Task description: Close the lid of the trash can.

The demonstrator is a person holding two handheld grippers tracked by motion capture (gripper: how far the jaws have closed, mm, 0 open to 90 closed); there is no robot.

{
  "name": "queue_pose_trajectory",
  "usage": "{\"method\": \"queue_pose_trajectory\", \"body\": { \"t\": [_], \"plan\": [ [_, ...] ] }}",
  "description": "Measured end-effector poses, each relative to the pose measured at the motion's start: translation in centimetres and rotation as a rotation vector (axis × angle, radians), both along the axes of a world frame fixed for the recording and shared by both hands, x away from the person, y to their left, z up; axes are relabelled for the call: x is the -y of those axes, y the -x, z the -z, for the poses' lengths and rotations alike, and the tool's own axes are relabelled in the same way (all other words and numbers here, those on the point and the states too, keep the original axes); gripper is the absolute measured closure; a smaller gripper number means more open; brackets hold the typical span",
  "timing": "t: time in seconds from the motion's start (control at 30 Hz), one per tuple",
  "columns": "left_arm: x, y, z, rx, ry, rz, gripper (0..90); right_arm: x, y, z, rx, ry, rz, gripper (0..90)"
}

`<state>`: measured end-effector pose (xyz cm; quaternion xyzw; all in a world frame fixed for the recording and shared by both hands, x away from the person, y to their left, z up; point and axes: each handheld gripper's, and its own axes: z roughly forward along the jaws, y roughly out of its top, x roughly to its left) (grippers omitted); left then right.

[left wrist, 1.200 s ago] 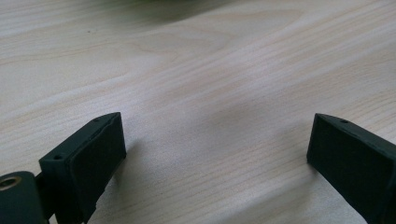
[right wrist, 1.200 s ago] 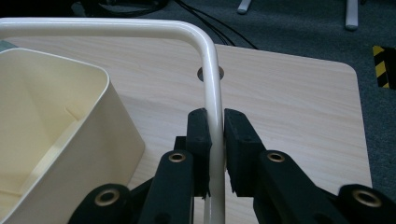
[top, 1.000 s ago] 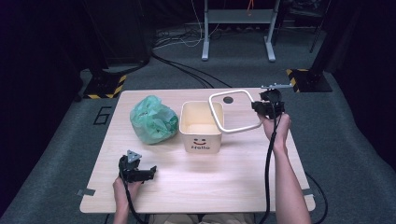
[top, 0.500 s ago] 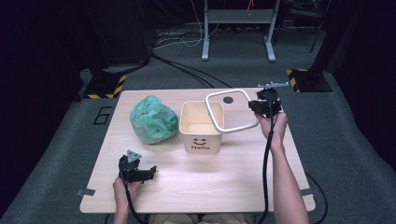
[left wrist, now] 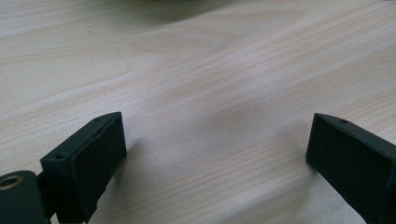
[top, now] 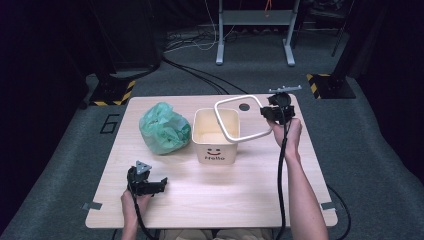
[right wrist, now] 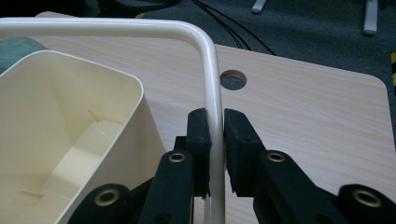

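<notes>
Two grippers on view. Right gripper (right wrist: pixel 215 140): fingers clamped on white rim ring (top: pixel 235 100), held tilted over cream bin (top: pixel 215 135) mid-tabletop (top: pixel 250 200). Left gripper (left wrist: pixel 215 154): fingers wide apart, empty, near front-left edge. Green bag (top: pixel 164 127) beside bin.

A crumpled green bag (top: pixel 165 128) is lying on the left part of the wooden table (top: pixel 250 185), just beside the cream container. A round hole (top: pixel 244 107) is showing in the table near its far edge. Beyond the table, black cables (top: pixel 200 80) are running across the grey carpet (top: pixel 60 165), and a grey metal stand (top: pixel 255 20) is standing at the back. Yellow-and-black striped tape (top: pixel 112 92) is marking dark bases on the floor at both sides.
</notes>
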<state>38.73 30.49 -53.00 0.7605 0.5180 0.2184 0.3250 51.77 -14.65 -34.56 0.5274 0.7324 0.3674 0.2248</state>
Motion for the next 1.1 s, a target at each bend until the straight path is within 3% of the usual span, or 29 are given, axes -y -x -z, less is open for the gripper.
{"method": "queue_pose_trajectory", "body": {
  "t": [1.1],
  "plan": [
    [0.1, 0.1, 0.0, 0.003, 0.002, 0.005, 5.5, -2.7, -0.6, 0.2, -0.023, -0.006, -0.044, 80.9]
  ]
}}
